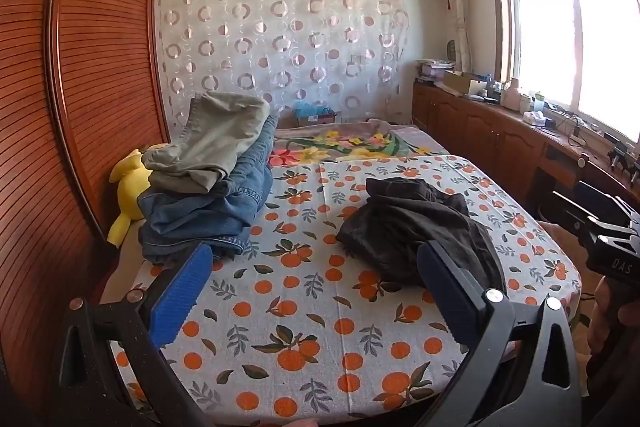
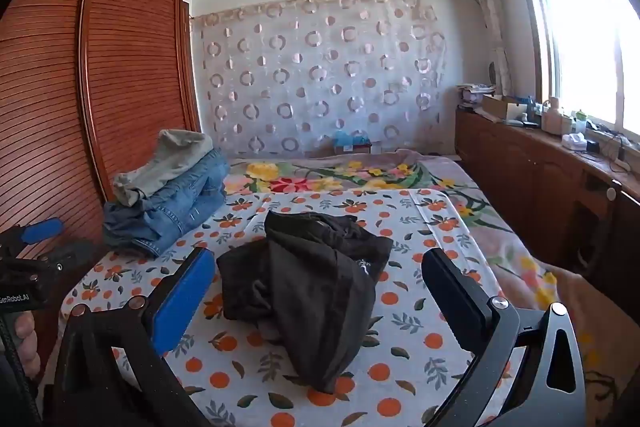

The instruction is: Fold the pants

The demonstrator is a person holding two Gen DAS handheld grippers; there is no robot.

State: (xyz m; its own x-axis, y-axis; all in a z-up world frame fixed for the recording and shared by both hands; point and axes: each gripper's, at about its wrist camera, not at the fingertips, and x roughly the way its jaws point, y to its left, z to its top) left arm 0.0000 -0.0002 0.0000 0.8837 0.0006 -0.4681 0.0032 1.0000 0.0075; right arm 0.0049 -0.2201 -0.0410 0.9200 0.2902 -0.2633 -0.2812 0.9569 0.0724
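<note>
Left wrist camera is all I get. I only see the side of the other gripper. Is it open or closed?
Observer: Open. The right gripper has its fingers wide apart, with nothing clamped between them.
Operator: What is it pointing at?
Observer: The black pants. They lie crumpled on the orange-print sheet, straight ahead of it.
Operator: Is there any writing on them?
Observer: Yes, a small white print near the right edge, but it is too small to read.
</note>
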